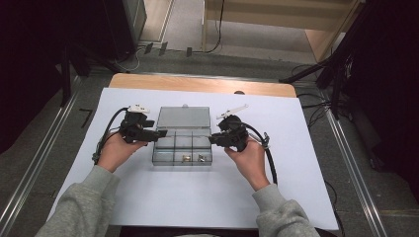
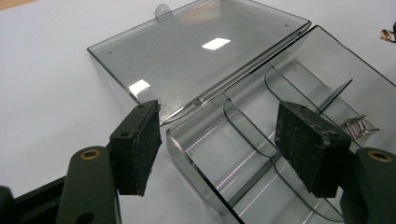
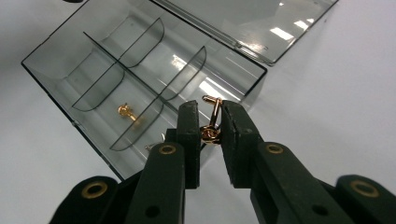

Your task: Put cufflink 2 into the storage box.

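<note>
Gold cufflink (image 3: 211, 122) pinched in right hand-held gripper (image 3: 210, 135), just off organizer box (image 1: 183, 148) wall at 3 o'clock, above desk (image 1: 148, 197). Judged light, rigid, slippery; best taken across stem. Left hand-held gripper (image 2: 219, 144) wide, straddling box corner at 9 o'clock, pads not pressing. Lid (image 2: 196, 51) flat open.
</note>
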